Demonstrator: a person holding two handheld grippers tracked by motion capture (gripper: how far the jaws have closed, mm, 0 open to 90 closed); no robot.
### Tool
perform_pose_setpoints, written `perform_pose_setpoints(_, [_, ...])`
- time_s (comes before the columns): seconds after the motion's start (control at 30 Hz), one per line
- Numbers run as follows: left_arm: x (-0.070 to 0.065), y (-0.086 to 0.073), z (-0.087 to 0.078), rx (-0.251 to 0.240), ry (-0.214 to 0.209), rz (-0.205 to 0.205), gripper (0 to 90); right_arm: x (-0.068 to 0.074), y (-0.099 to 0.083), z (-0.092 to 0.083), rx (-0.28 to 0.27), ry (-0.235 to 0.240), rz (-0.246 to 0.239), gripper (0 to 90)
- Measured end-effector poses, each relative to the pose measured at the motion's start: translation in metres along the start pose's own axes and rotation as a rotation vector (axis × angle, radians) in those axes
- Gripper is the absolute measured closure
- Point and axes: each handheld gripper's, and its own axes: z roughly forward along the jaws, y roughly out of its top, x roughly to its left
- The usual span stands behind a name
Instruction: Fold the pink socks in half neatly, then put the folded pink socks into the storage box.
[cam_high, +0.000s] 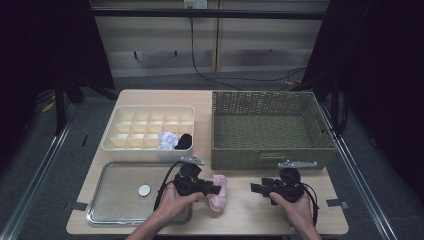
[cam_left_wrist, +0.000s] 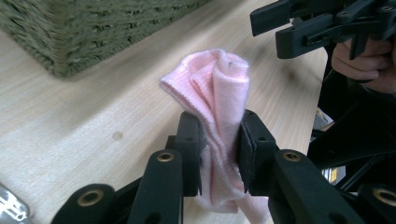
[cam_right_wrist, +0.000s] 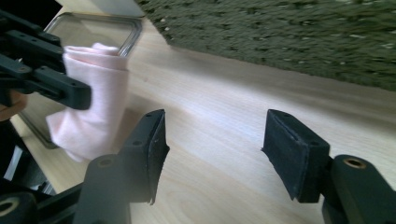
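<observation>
A: How much of the rolled pale pink cloth (cam_left_wrist: 219, 88) is lost to sight?

B: In the left gripper view its lower end is covered by the left claw (cam_left_wrist: 218, 154) pressed on it and runs off the bottom edge. In the right gripper view a black arm of that claw crosses its top.

A: Anything too small?

B: In the high view, the small round white thing (cam_high: 144, 190) on the metal tray (cam_high: 105, 212) cannot be identified. The woven olive basket (cam_right_wrist: 299, 37) is blurred in the right gripper view.
</observation>
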Motion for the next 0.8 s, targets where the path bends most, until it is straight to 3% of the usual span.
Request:
perform_pose_setpoints(0.23, [0.003,0.001,-0.010,-0.026,0.011,-0.002,72.6,-0.004,0.000,-0.004,-0.027,-0.007,0.012,38.9])
perform_pose_setpoints(0.57, [-0.002,0.003,-0.014,-0.027,0.007,0.012,72.6,-0.004,-0.002,-0.002,-0.014,-0.009,0.015,38.7])
perform_pose_setpoints(0.73, [-0.005,0.007,-0.021,-0.049,0.007,0.030,72.6,-0.006,-0.002,-0.003,-0.022,-0.009,0.019,38.6])
perform_pose_setpoints(0.8, [-0.004,0.007,-0.023,-0.061,0.016,0.020,72.6,-0.006,-0.002,-0.004,-0.024,-0.010,0.023,38.4])
